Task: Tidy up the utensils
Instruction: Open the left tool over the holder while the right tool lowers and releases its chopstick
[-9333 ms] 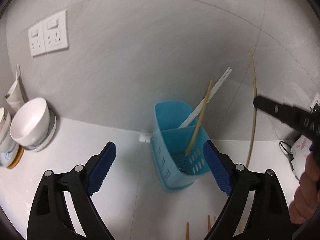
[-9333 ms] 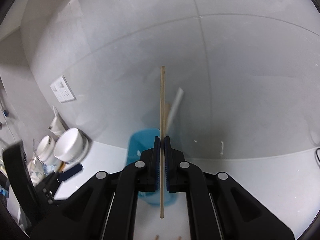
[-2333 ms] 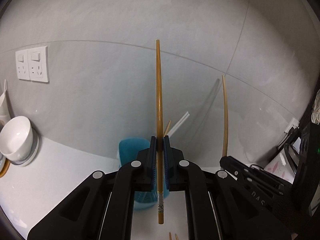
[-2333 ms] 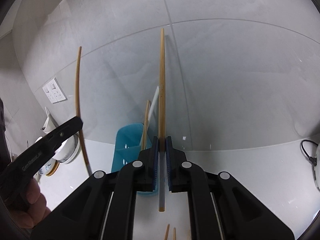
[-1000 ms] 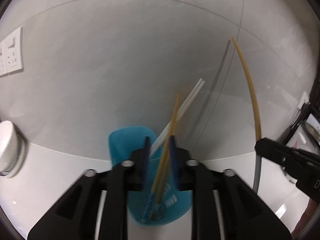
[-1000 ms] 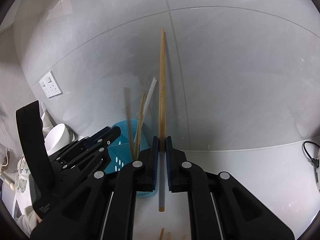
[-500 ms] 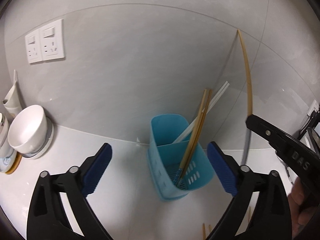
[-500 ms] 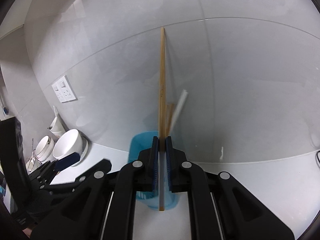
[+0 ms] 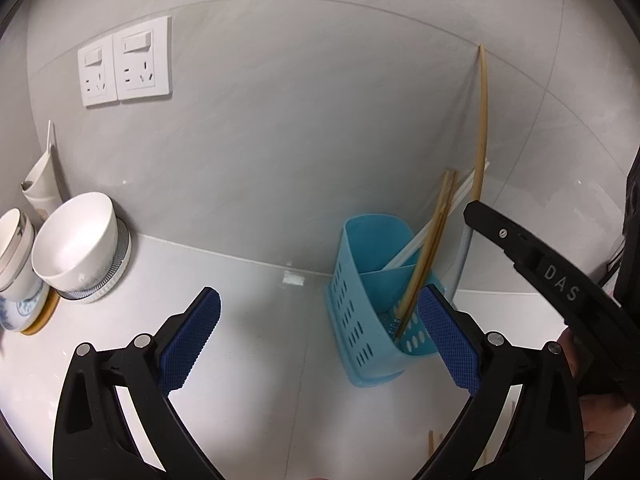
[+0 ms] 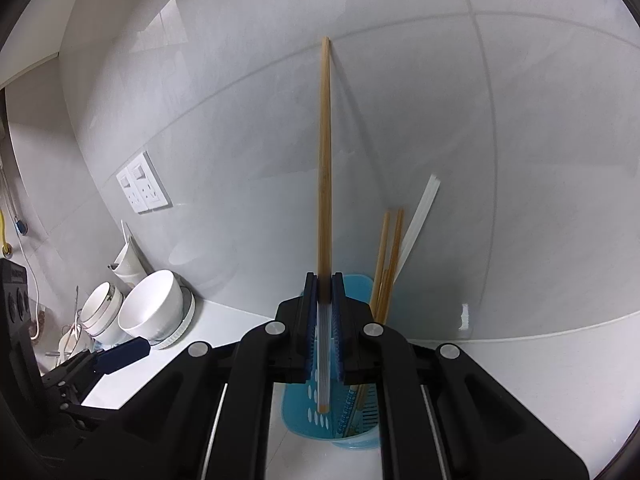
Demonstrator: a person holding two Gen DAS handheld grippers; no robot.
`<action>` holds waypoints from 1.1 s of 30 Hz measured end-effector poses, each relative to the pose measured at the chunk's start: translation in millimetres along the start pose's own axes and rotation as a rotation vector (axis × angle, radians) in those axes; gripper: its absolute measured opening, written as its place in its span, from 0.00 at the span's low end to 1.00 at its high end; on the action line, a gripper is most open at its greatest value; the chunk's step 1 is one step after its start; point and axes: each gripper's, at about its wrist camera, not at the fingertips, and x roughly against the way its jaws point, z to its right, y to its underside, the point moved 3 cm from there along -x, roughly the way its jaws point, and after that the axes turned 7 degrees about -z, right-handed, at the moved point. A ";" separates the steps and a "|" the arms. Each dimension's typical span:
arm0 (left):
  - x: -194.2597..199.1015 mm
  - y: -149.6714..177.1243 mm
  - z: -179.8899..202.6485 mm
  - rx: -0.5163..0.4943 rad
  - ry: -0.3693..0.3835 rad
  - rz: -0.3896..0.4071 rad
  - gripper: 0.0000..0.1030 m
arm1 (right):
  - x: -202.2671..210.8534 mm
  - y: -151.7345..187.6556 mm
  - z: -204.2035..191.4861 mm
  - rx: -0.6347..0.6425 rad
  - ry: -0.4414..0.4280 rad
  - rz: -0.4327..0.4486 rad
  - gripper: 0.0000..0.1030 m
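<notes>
Blue plastic utensil holder [image 9: 374, 304] now has two bamboo chopsticks [image 9: 428, 248] leaning in its front compartment beside a white pair [image 10: 418, 216]; a couple of seconds ago one of those bamboo sticks was clamped upright in the left gripper [image 9: 320, 344]. That gripper's fingers have just been opening and now stand fully wide with nothing between them, pulled back from the holder. So the left-hand chopstick is delivered. The right gripper [image 10: 324, 320] is pinched tight on another bamboo chopstick [image 10: 325, 160], held upright, its lower tip just above or in front of the holder's mouth; can't tell if it's inside yet. Judgement: next step is lowering and letting go of that one. More sticks lie on the bench near the bottom edge of the left view [image 9: 431, 444], so the task isn't finished.

White bench [image 9: 240, 320], smooth, slightly glossy, meeting a pale grey tiled wall [image 9: 300, 120]. Holder stands against the wall. To the left, well apart: stacked white bowls [image 9: 76, 236] on a ribbed plate, cups beside them. Double socket [image 9: 126, 66] on the wall above. A hand [image 9: 600, 420] shows at the right edge.
</notes>
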 end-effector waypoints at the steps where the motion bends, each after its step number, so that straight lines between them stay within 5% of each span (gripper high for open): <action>1: -1.9 1.5 -1.7 -0.002 -0.011 -0.001 0.94 | -3.6 3.0 -0.5 0.006 0.007 -0.004 0.06; 22: -17.5 14.2 -16.0 0.023 -0.034 -0.037 0.94 | -20.9 39.0 2.1 0.090 0.100 -0.120 0.09; 26: -16.1 18.8 -12.3 0.007 -0.025 -0.043 0.94 | -5.0 45.4 8.5 0.103 0.136 -0.141 0.37; 33: -12.8 29.6 -1.5 -0.012 0.002 -0.069 0.94 | 32.0 62.2 37.4 0.050 0.204 -0.165 0.59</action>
